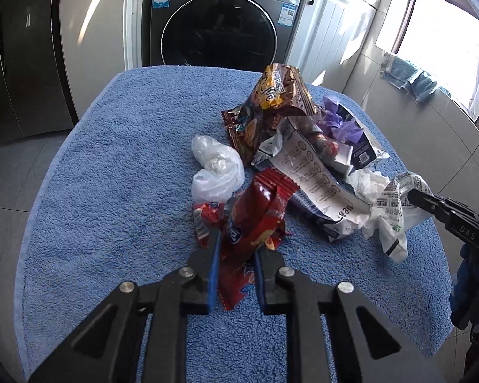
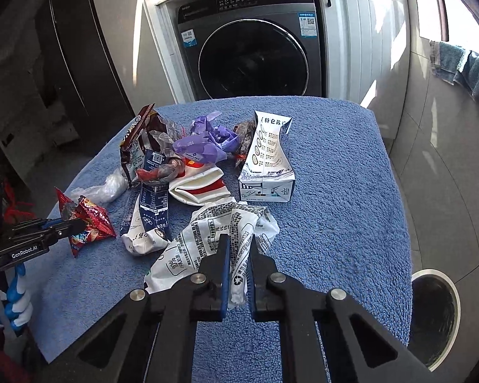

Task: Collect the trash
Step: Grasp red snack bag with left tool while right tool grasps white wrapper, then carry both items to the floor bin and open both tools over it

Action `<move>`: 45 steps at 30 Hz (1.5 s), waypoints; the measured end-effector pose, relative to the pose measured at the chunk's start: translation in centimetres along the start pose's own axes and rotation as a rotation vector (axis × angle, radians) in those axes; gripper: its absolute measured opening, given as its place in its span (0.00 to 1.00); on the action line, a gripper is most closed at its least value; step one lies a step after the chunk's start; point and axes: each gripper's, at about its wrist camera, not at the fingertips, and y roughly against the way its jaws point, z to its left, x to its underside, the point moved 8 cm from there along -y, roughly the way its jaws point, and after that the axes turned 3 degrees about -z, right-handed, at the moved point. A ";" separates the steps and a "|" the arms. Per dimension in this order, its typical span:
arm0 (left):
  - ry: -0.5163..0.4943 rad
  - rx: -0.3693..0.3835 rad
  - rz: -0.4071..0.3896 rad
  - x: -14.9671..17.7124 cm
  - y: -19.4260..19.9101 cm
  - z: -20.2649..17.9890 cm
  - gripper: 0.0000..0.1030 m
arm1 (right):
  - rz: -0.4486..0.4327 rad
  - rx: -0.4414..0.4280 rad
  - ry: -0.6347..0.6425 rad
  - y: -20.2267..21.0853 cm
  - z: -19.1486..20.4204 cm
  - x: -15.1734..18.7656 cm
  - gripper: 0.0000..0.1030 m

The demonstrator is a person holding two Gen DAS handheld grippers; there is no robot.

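Barely begun, by the look of it: nearly all the trash still lies heaped on the blue towel (image 2: 335, 172) over the surface. The left gripper (image 1: 236, 255) is clamped on a red snack wrapper (image 1: 255, 223) at the near edge of the heap, and the right gripper (image 2: 239, 255) is pinched on a white printed bag (image 2: 207, 233) beside it. Behind them wait a milk carton (image 2: 265, 166), purple plastic (image 2: 204, 146), a brown bag (image 1: 277, 95) and a clear plastic wad (image 1: 214, 169). A round bin (image 2: 437, 319) stands on the floor just right of the towel.
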 end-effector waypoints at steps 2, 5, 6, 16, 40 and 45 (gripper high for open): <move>-0.004 0.006 -0.004 0.2 0.7 -0.1 0.13 | -0.008 -0.009 0.008 0.7 0.2 0.0 0.07; -0.010 0.017 -0.013 0.5 1.9 -0.5 0.12 | -0.027 -0.013 0.012 2.0 0.2 0.1 0.06; -0.015 0.018 -0.018 0.5 2.4 -0.7 0.12 | -0.037 -0.015 0.009 2.4 0.1 0.1 0.06; -0.131 0.081 -0.085 -1.7 6.0 -5.8 0.11 | -0.160 -0.003 -0.038 8.0 -2.6 -0.2 0.06; -0.611 0.474 0.147 -2.5 -8.1 -44.0 0.15 | -0.116 0.494 -0.367 15.1 -30.7 10.3 0.06; -0.632 0.480 0.187 -1.2 -11.2 -47.3 0.15 | -0.071 0.510 -0.396 13.0 -32.9 11.6 0.09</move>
